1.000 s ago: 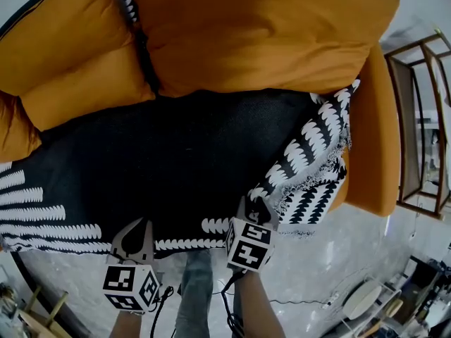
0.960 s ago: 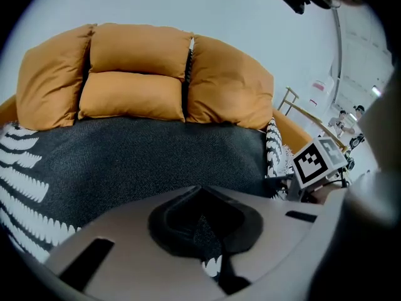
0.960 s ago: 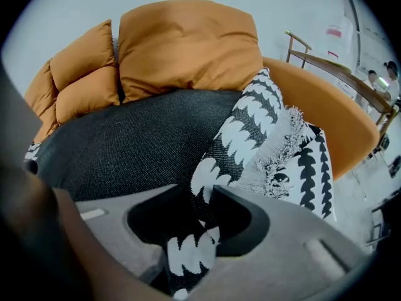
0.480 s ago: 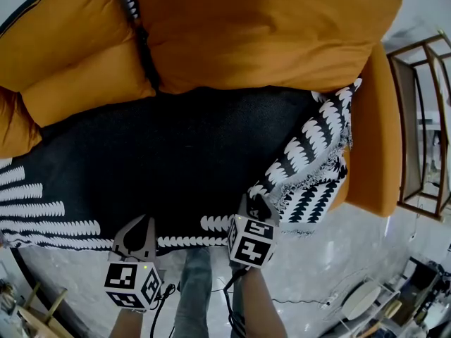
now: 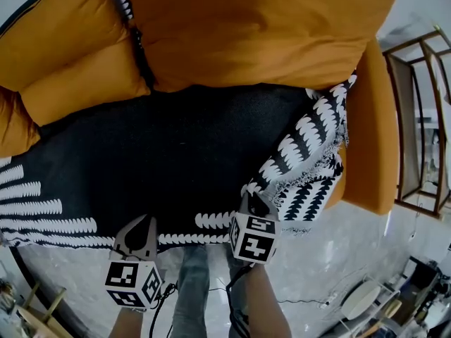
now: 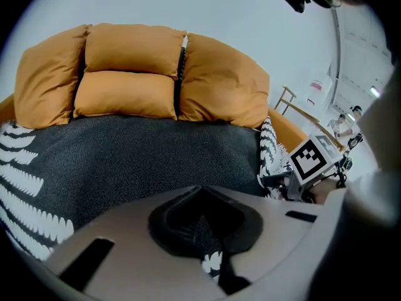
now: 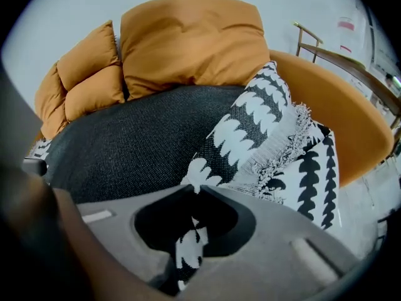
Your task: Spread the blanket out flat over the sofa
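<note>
As both tilt down, left claw (image 6: pixel 199 190) and just-closed right claw (image 7: pixel 192 190) clamp the blanket (image 5: pixel 183 153).

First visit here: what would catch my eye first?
A puffy orange fabric sofa fills the upper head view, its seat under a black woven blanket with white scalloped stripes, bunched at the right armrest. At its front edge the left gripper pinches it; the right gripper has just closed its jaws on it.
</note>
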### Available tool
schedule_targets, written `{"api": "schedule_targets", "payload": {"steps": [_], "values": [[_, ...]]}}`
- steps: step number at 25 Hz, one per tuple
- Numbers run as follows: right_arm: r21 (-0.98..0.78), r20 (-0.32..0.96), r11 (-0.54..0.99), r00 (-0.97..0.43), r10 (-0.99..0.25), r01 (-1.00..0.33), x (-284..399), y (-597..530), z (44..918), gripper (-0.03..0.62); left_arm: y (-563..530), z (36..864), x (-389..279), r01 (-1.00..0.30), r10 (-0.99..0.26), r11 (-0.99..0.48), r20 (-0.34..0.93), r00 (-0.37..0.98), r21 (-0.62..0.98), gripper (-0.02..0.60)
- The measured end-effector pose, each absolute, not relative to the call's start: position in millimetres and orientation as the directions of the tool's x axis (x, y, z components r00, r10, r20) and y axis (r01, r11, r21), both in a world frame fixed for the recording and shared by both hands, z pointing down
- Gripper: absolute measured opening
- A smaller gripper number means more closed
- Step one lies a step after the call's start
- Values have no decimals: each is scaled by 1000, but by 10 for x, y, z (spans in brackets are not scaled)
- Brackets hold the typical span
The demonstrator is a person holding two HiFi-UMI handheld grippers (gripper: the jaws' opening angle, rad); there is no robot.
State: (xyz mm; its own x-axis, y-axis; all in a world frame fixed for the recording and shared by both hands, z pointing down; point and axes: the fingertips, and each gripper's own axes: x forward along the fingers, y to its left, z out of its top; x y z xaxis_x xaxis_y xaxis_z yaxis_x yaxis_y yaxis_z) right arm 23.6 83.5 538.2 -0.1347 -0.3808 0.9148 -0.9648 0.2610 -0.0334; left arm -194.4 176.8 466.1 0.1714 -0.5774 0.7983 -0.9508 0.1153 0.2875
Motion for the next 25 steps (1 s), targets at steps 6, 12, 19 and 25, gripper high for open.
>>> {"api": "schedule_targets", "payload": {"steps": [6,12,19,25], "values": [[-27,914,304,-147,-378,-952,245,821,5255,31,1709,4633,-1930,-950,-585,118,793,169,289,3],[-10,901,329,-152,-407,-944,248,948,4864,31,1767,4415,-1903,-948,-613,111,772,171,298,3],[-22,900,334,-165,-405,-942,503,786,4655,31,1509,4337,-1593,-946,-621,94,761,188,310,3],[-30,893,331,-174,-415,-943,641,779,4413,31,1433,4154,-1456,-949,-638,79,747,188,306,3]]}}
